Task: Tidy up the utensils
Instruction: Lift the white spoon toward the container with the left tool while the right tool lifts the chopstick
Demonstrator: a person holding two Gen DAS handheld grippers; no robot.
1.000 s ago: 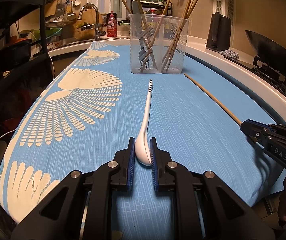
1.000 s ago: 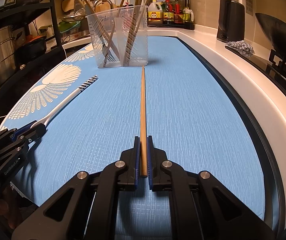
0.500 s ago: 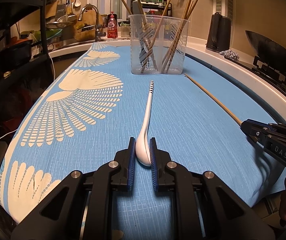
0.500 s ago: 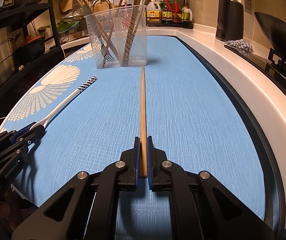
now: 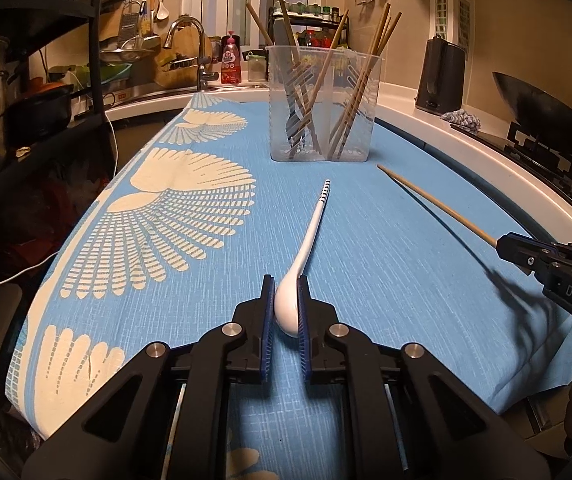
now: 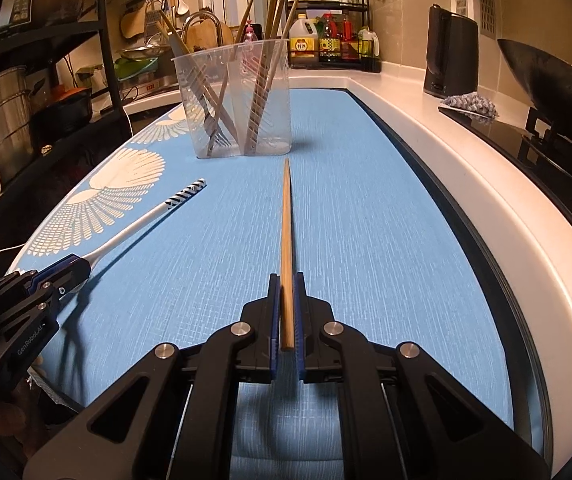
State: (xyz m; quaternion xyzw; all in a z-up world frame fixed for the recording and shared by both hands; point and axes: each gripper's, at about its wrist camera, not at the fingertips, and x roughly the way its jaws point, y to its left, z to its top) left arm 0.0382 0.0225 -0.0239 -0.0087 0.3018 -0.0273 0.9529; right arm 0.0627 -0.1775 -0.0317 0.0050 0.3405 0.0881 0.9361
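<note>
At the far end of the tabletop (image 5: 426, 264) stood a clear plastic holder (image 5: 322, 100), split into compartments. Wooden chopsticks (image 5: 370, 76) leaned in the right-hand side, more chopsticks and what looked like forks (image 6: 215, 128) in the left; the exact count was hard to make out through the ribbed walls.

Nearer in, the left tool (image 5: 286, 306) had its blue pads against both sides of a white spoon (image 5: 306, 248) bowl, jaws closing on it, the striped handle end pointing away toward the holder. The spoon lay on the cloth, left of centre.

Over on the right, the right tool (image 6: 286, 312) was clamped together on the near end of a single wooden chopstick (image 6: 286, 232), which ran straight out, its far tip just short of the holder's base.

A blue cloth (image 5: 213, 272) with cream fan patterns down its left side covered the tabletop. Beyond it a white counter edge (image 6: 466, 184) curved around the right. A dark kettle (image 6: 452, 56) sat there, a wok (image 6: 554, 80) on the stove further right, bottles on a rack (image 6: 334, 44) at the back, a tap (image 5: 189, 48) far left, and black shelving with pots (image 6: 1, 120) along the left.
</note>
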